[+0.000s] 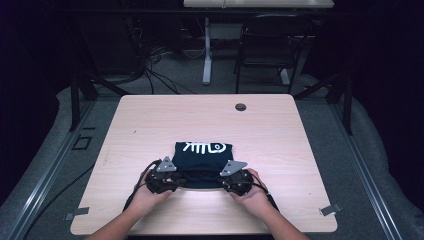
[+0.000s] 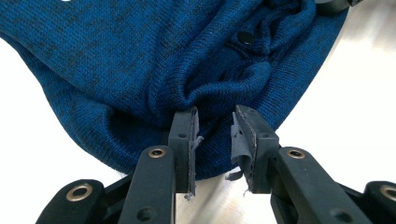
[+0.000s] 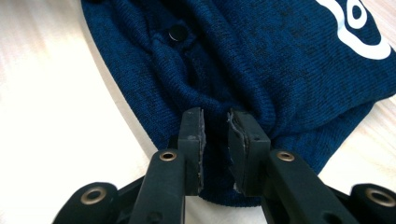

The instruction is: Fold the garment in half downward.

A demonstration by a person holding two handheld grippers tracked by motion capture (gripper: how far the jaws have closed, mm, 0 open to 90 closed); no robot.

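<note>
Both forearms come in from the near edge of the bench [image 1: 150,115], each hand holding a gripper at the near hem of a folded dark blue knit garment [image 1: 202,162]. On the left gripper [image 2: 214,122], the fingers [image 2: 183,135] stand a little apart, with a gathered fold of the blue knit lying between their tips; whether the worn pads actually press on it cannot be told. On the right gripper [image 3: 215,122], the fingers [image 3: 191,135] likewise stand a narrow gap apart, astride the garment's near edge, and the cloth shows dark in the gap; again no firm clamp can be read. The garment lies flat on the pale wood at the middle of the bench, slightly toward the person, with its white printed design [image 1: 204,147] along the far edge. A small dark snap [image 3: 177,32] sits on the rumpled part of the knit between the two grippers. Near the far edge of the bench is a round dark cable hole [image 1: 241,107].
</note>
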